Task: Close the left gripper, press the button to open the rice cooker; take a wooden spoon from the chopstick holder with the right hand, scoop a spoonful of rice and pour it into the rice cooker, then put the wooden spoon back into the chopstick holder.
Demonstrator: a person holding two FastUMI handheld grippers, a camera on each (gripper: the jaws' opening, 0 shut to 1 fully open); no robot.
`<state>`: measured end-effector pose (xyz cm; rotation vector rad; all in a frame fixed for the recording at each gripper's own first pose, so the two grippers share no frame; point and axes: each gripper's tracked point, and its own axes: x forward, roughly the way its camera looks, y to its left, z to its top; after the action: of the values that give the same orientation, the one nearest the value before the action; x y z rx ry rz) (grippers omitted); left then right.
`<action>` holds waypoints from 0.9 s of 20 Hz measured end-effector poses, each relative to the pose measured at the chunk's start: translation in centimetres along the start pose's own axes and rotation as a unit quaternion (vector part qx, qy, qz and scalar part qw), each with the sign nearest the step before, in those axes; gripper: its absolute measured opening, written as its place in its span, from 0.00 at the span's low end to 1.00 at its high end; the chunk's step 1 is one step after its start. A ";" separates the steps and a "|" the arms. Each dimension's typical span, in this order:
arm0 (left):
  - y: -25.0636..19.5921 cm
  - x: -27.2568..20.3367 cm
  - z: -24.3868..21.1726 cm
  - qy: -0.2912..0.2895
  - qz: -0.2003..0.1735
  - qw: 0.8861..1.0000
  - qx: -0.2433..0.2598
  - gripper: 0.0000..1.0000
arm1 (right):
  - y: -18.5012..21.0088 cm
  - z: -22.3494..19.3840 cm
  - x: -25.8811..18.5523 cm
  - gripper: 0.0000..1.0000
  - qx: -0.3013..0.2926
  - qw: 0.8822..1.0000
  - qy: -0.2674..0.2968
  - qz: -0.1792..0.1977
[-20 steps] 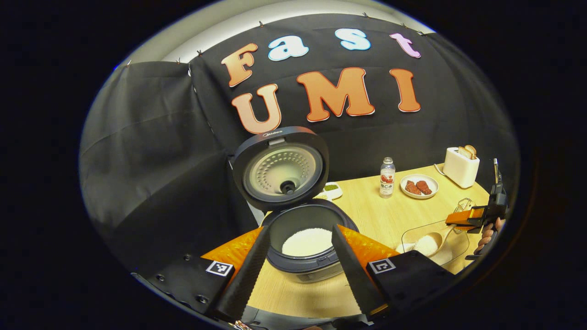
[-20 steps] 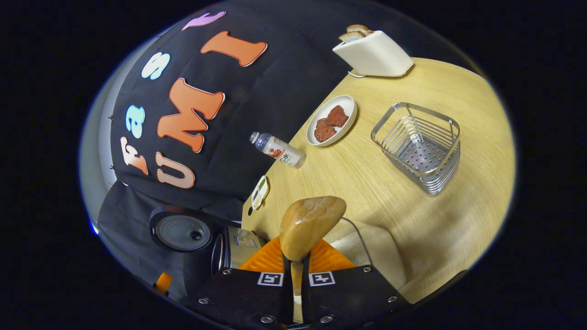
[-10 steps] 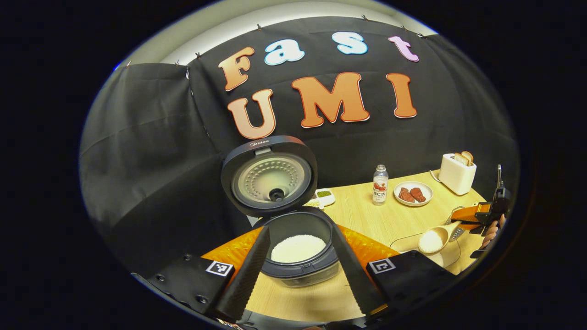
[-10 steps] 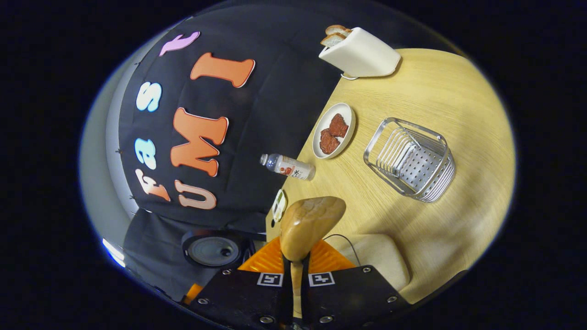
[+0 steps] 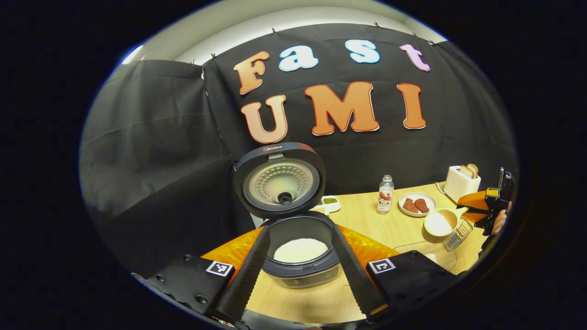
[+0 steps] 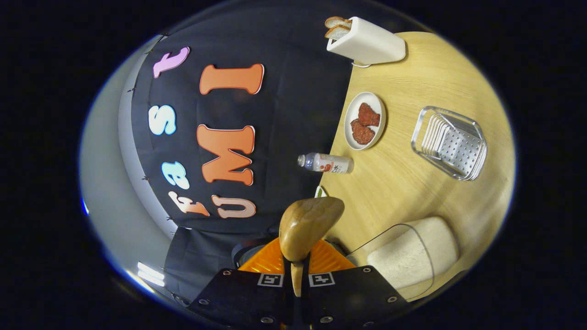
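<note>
Right claw [image 6: 296, 270] clamps spoon [image 5: 439, 223] of rice; left claw [image 5: 300, 275] open. Tilt en route to cooker [image 5: 300, 256], 9 o'clock, risks spill onto worktop [image 5: 367, 220].

Ahead of our left tongs [image 5: 300, 275] and off to their right, we see a small bottle [image 5: 385, 194] standing upright on the desk [image 5: 367, 220]. Just beyond it sits a white plate [image 5: 417, 204] with two reddish-brown pieces of food, and farther right a white toaster [image 5: 462, 182] holding bread slices. Nearer those tongs, a little white dish [image 5: 331, 203] carries something green.
</note>
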<state>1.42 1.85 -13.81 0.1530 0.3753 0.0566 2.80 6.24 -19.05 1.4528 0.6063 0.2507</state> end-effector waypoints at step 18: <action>8.6 -3.8 -1.4 -0.043 0.073 0.996 -0.032 0.92 | 9.9 -10.7 10.7 0.06 0.024 0.992 0.114 0.044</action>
<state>-2.88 10.27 -12.35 0.1182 0.2764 0.2061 7.94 22.01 -11.97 1.5105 0.7362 0.4792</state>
